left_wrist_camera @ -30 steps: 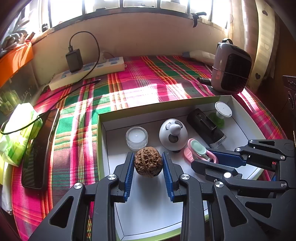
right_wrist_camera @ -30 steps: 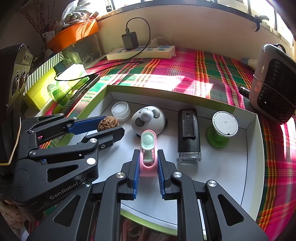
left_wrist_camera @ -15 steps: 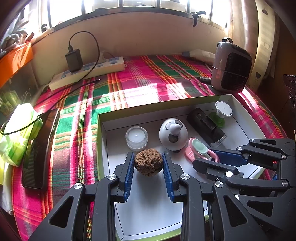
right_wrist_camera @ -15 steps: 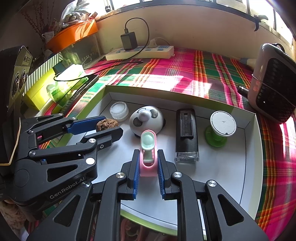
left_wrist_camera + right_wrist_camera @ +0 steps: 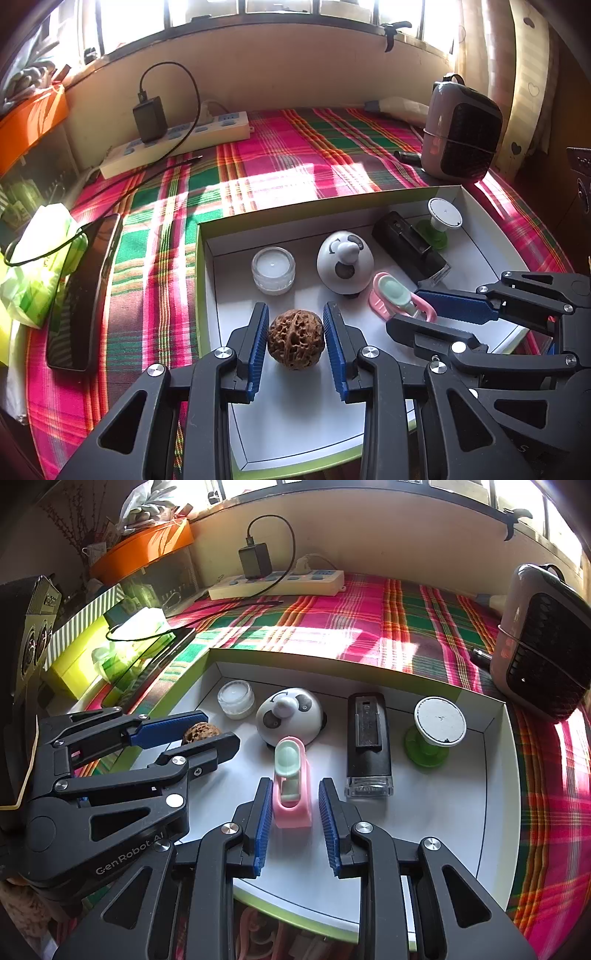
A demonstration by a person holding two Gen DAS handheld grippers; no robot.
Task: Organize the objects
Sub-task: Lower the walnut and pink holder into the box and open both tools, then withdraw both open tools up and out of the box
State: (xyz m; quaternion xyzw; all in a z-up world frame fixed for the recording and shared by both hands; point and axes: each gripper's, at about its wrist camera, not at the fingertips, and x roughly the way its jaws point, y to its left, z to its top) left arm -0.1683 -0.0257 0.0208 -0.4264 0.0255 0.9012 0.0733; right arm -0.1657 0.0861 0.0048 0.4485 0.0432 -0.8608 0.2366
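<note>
A shallow white tray (image 5: 484, 254) with a green outer rim is set on a plaid cloth (image 5: 280, 155), and both grippers are held over its near half.

The left gripper (image 5: 295, 343) is pointed down at a wrinkled brown walnut (image 5: 296, 344) that lies between its blue pads, close to the tray's left wall and in front of the back row. The left pad is seen against the nut's side; on the right a thin gap appears to remain, so a firm grip cannot be confirmed from the pictures.

The right gripper (image 5: 295, 812) is placed around a small pink holder (image 5: 291, 801) with a pale green insert, which lies on the tray floor near the middle, toward the near edge. Its jaws have just been opening: clear gaps are now visible on both sides of the holder, so it sits between the pads without being pressed.

Along the tray's far wall a row is seen, from the left corner rightward: a small glass jar (image 5: 236, 699), a white dome with black patches (image 5: 290, 716), a black rectangular case (image 5: 368, 738), and a green stand with a round white top (image 5: 436, 727) near the right corner. The pink holder lies just in front of the dome.
</note>
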